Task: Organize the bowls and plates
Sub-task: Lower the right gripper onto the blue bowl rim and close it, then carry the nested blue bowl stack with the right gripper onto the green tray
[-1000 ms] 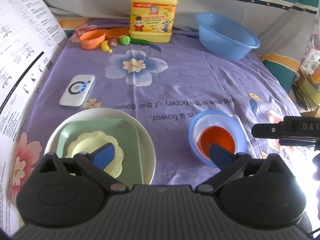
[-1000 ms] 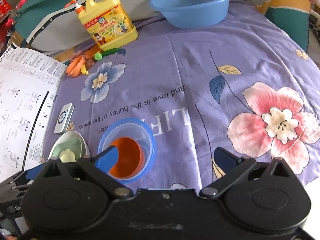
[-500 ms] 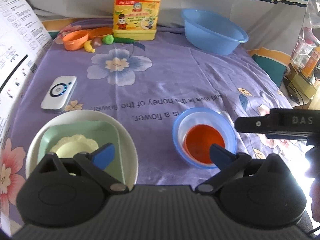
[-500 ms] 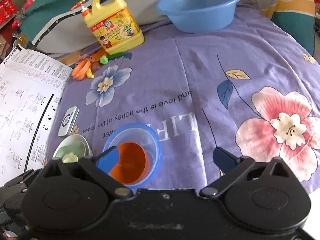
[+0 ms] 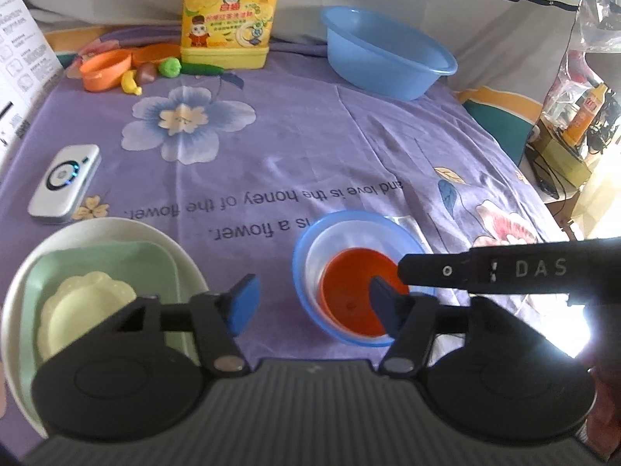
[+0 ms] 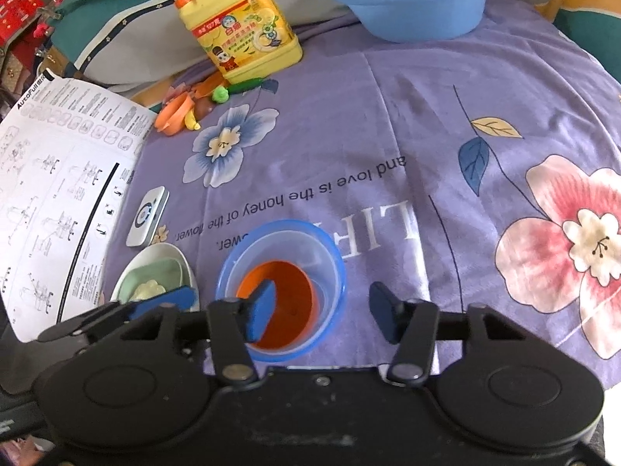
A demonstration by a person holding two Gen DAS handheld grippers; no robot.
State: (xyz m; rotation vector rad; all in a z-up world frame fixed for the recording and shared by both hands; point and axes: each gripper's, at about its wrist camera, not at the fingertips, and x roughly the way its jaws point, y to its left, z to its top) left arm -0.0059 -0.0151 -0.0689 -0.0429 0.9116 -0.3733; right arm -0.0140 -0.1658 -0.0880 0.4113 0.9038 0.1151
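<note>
Left tool (image 5: 310,305): jaws half-wide, just been closing, nothing gripped; its right pad sits over the orange bowl (image 5: 355,295) nested in the blue-rimmed bowl (image 5: 306,240) at 6 o'clock. Right tool (image 6: 322,310): likewise half-wide, just been closing, straddling that bowl's right wall without pressing it. White plate (image 5: 128,227) with green tray (image 5: 116,256) at 8 o'clock. Blue basin (image 5: 388,62) at 1 o'clock, detergent jug (image 5: 229,19) at 11, on the purple cloth (image 5: 310,147).
</note>
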